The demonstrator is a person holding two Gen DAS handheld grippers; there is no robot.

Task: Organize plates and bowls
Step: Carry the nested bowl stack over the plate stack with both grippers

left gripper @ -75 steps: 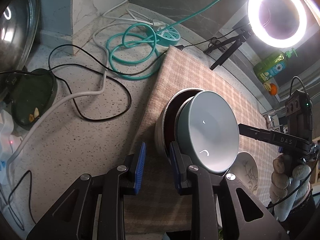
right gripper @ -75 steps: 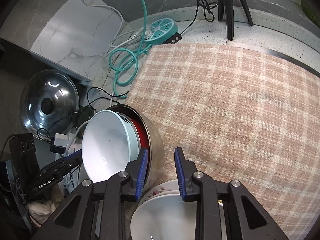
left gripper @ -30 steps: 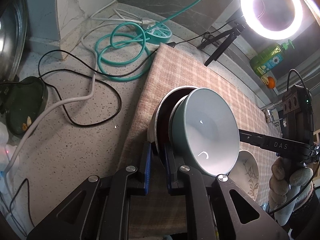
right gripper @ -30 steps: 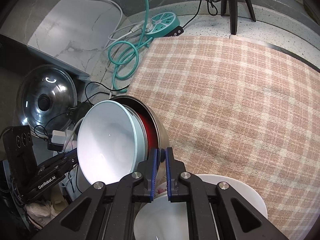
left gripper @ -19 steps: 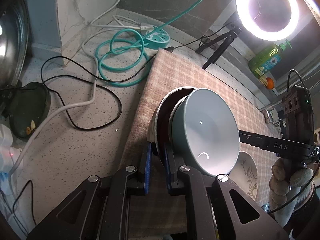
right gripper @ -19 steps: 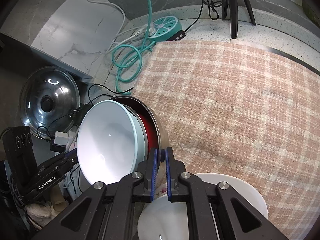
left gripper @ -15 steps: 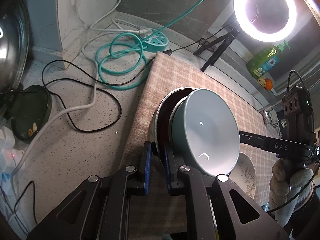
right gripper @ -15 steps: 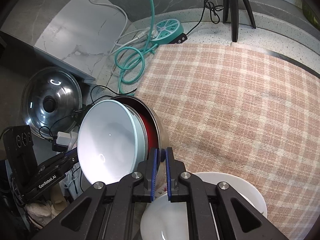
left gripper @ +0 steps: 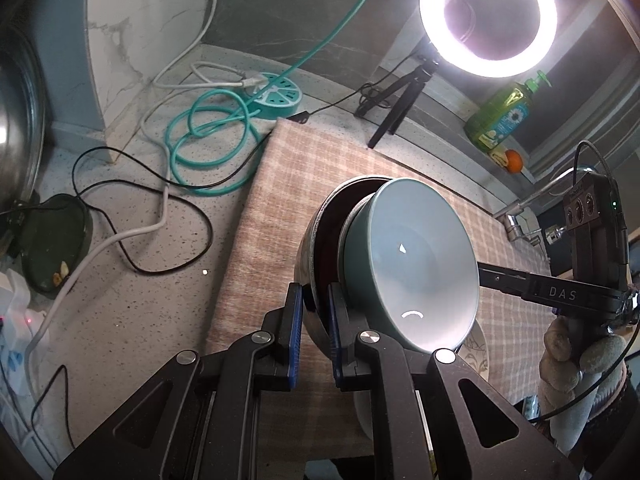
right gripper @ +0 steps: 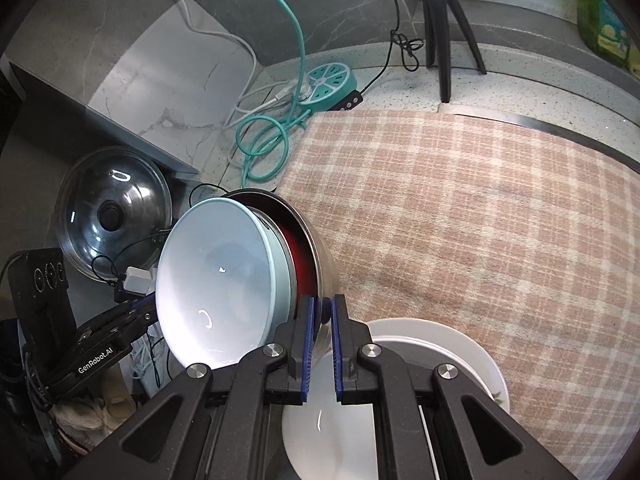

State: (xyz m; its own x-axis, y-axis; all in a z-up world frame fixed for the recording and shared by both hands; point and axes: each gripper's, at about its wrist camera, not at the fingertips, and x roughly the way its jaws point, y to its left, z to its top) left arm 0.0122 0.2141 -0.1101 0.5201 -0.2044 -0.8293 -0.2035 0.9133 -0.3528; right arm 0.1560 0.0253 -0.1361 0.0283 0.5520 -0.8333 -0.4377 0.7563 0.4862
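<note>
Steel bowl rim clamped by both grippers; contents seemingly hidden.

A bowl nests in a metal bowl above the cloth, beside a plate.

Steel bowl: brushed metal outside, dull sheen; its inner wall shows glossy dark red. Pale teal bowl: glazed ceramic, smooth, sharp highlight spots. White plate: glossy glaze. Checked cloth: woven, matt, slightly fuzzy. Countertop: speckled stone, low sheen. Wall panel: polished marble look. Pot lid: shiny glass and metal. Left gripper and right gripper: matt black plastic, blue ribbed pads, bright metal screws. Green cable: smooth plastic.
</note>
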